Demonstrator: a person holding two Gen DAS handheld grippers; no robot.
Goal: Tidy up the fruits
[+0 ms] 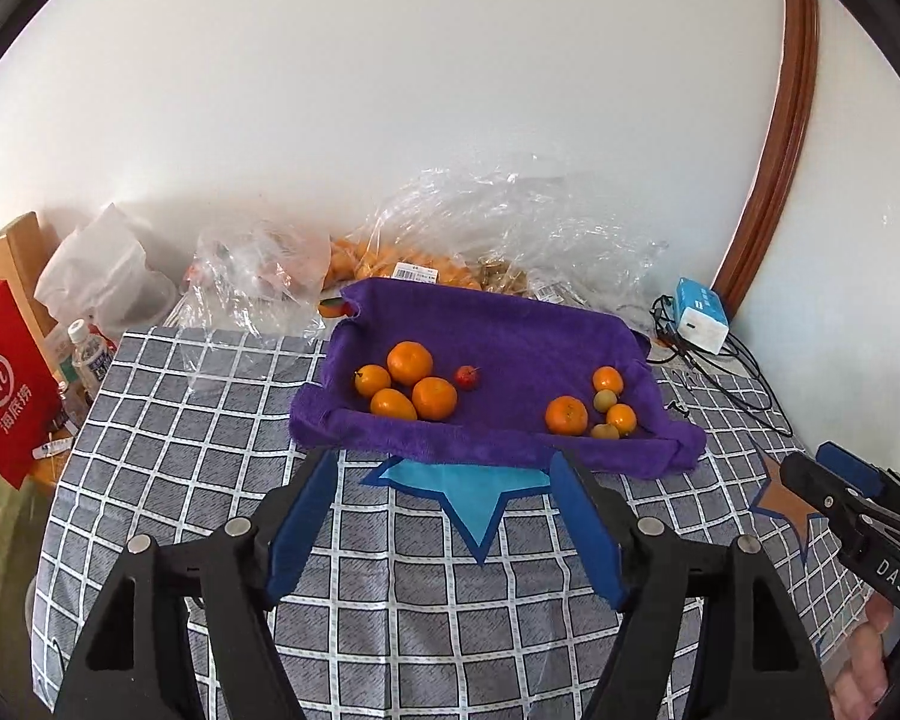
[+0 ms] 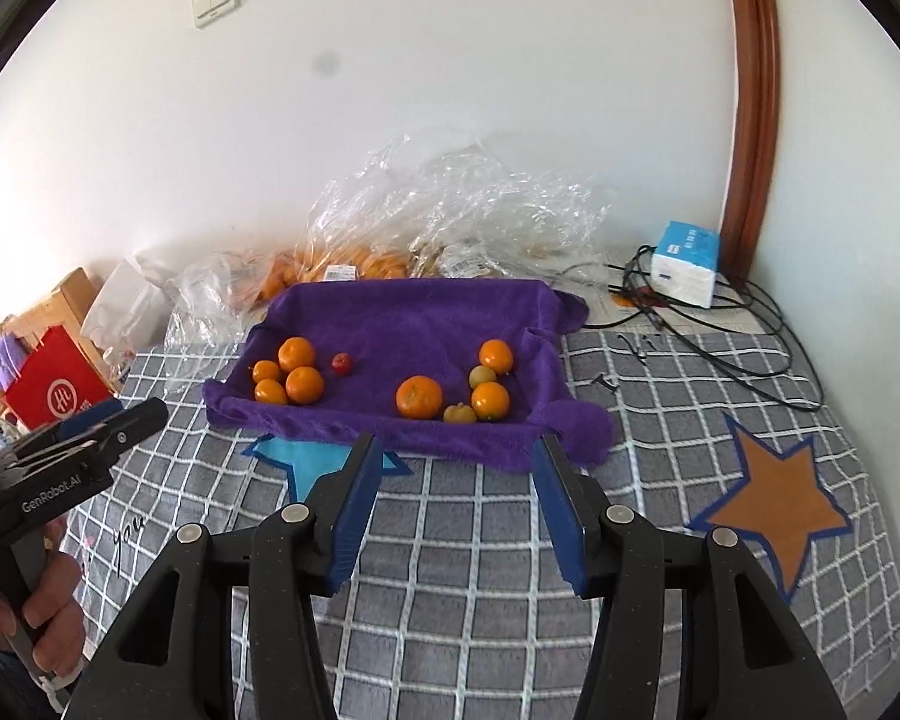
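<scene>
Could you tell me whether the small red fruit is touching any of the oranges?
No, the small red fruit lies apart on the purple towel, beside the left orange cluster.

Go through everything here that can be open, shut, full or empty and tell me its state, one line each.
left gripper: open, holding nothing.
right gripper: open, holding nothing.
purple towel-lined tray: uncovered, holding fruit in two clusters.
small red fruit: loose in the tray, apart from both clusters.
clear plastic bags: crumpled, some oranges inside.
water bottle: capped.
</scene>
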